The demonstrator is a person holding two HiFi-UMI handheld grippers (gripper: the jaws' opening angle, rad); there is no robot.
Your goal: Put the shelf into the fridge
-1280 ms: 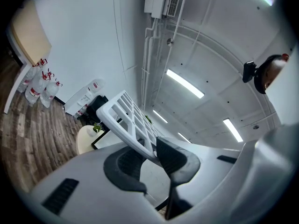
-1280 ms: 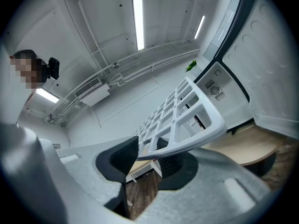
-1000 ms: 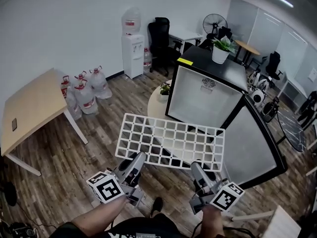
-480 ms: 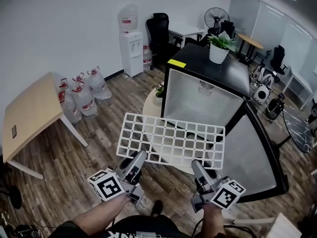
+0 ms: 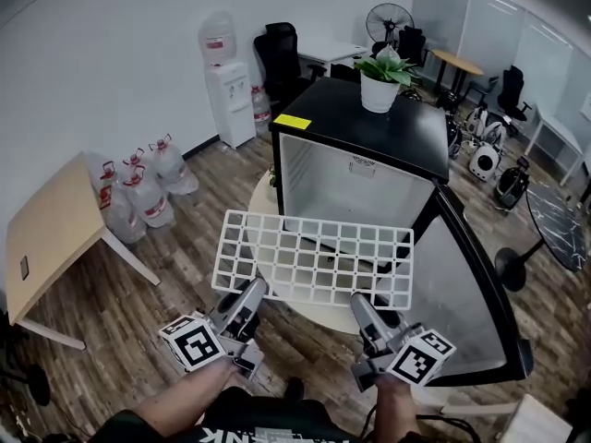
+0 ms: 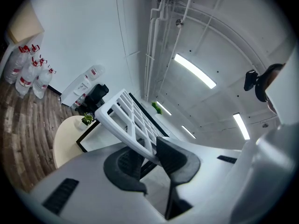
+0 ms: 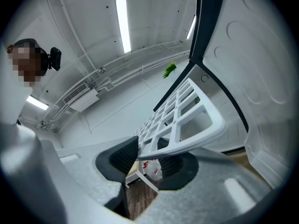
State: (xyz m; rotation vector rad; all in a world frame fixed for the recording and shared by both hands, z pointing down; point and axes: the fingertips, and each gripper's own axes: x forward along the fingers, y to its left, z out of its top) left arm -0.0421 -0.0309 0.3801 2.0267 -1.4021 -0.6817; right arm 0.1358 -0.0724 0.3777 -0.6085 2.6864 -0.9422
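Observation:
I hold a white grid shelf (image 5: 314,258) level in front of me, its far edge close to the fridge opening. My left gripper (image 5: 247,299) is shut on the shelf's near edge at the left, and my right gripper (image 5: 362,310) is shut on it at the right. The black fridge (image 5: 369,127) stands open with a white, bare inside (image 5: 355,187); its door (image 5: 462,293) swings out to the right. In the left gripper view the shelf (image 6: 124,113) runs out from between the pads of the left gripper (image 6: 148,154). In the right gripper view the shelf (image 7: 187,111) sits pinched in the right gripper (image 7: 149,155).
A potted plant (image 5: 379,79) stands on the fridge, which sits on a round cream table (image 5: 266,197). At the left are a wooden table (image 5: 46,229) and several water bottles (image 5: 138,187). A water dispenser (image 5: 224,81), an office chair (image 5: 282,58) and a fan (image 5: 389,21) line the back.
The shelf and both grippers have come nearer the fridge, which now sits more to the middle of the head view. Both grips are unchanged.

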